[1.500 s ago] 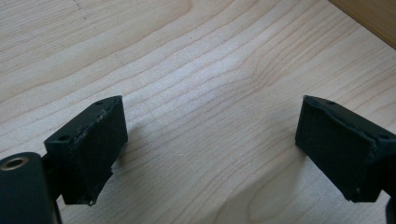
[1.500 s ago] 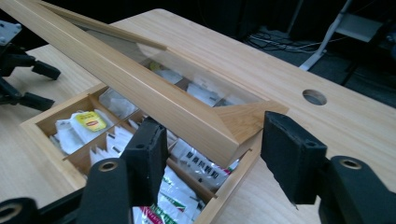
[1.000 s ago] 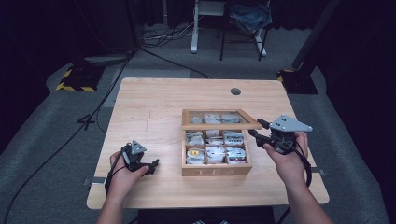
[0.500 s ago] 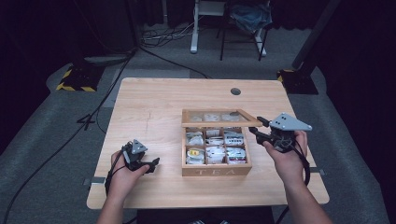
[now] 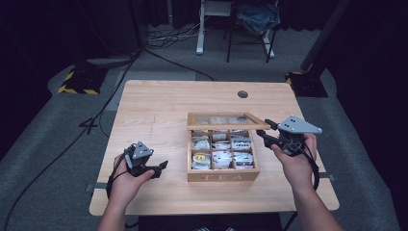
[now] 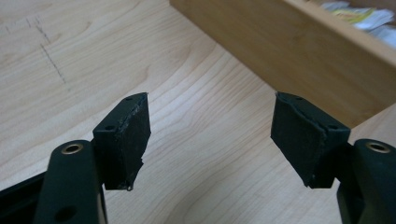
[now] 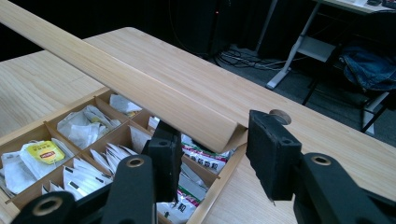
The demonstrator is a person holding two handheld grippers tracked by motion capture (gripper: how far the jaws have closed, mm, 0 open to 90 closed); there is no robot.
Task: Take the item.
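Wooden and marked "TEA" on its front, a compartmented tea box (image 5: 222,176) sits on the right half of a pale wood table (image 5: 154,110), its glass-paned lid (image 5: 226,121) raised and held by the corner. The person's right gripper (image 5: 265,133) is clamped on the lid's front right corner; in the right gripper view the two black jaws close on the edge of the lid's wooden frame (image 7: 140,88), which slants up and away across the frame above the open compartments. Below it lie sorted tea bags (image 7: 84,126), white paper sachets in most sections, one with a yellow label (image 7: 44,153) in a compartment at the left of that view.

At the table's near left, the left gripper (image 5: 160,168) hangs just above the surface, well apart from the box's left wall, held in the person's left hand (image 5: 126,180). Its jaws have just been closing yet stand apart, with nothing between them; the left gripper view shows bare tabletop (image 6: 201,140) through the gap and the box's plain side wall (image 6: 289,51) beyond, angled across the upper right.

A round cable hole (image 5: 242,94) marks the table's far edge, and cables (image 5: 159,53) trail over the grey floor behind.
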